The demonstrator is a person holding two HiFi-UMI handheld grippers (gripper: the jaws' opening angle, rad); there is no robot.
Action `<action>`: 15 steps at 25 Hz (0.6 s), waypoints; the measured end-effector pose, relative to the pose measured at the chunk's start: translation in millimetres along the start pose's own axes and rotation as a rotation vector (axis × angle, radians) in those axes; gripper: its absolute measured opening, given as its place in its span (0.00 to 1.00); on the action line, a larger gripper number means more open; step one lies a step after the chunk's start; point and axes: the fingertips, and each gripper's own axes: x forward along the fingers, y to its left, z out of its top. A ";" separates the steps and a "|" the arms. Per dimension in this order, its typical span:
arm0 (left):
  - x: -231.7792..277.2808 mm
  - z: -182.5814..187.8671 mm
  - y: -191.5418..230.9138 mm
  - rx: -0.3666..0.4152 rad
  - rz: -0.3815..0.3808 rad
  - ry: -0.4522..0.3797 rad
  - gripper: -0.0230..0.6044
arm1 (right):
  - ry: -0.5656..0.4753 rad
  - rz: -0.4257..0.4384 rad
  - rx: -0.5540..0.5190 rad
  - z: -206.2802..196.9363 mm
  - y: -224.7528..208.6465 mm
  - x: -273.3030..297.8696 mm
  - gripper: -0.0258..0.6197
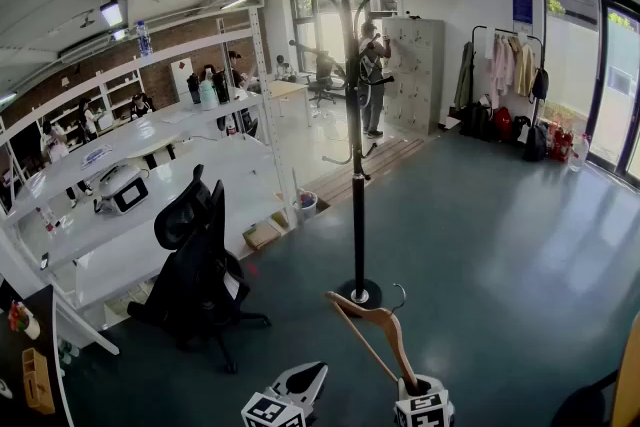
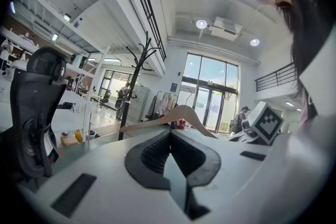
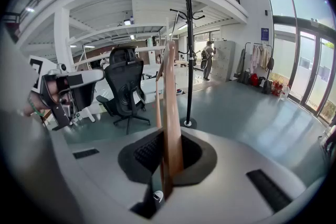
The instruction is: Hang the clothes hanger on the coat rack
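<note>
Hanger in hand, rack not yet reached

The right gripper pinches one arm of the wooden hanger, which rises from it with its hook free. Just to its left, the left gripper is pressed together on nothing. The rack stands ahead, well apart, its pegs high above. The pickup looks done; carrying, lifting and hooking remain.
</note>
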 end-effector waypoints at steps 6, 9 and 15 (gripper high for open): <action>21.1 14.0 13.1 0.024 -0.003 0.002 0.04 | -0.010 0.023 0.011 19.0 -4.2 21.3 0.08; 34.0 12.1 22.6 0.023 -0.003 0.017 0.04 | -0.005 0.040 0.007 26.3 -3.5 34.4 0.08; 81.3 22.9 52.7 0.026 -0.039 0.016 0.04 | 0.004 0.020 0.019 48.6 -21.3 67.7 0.08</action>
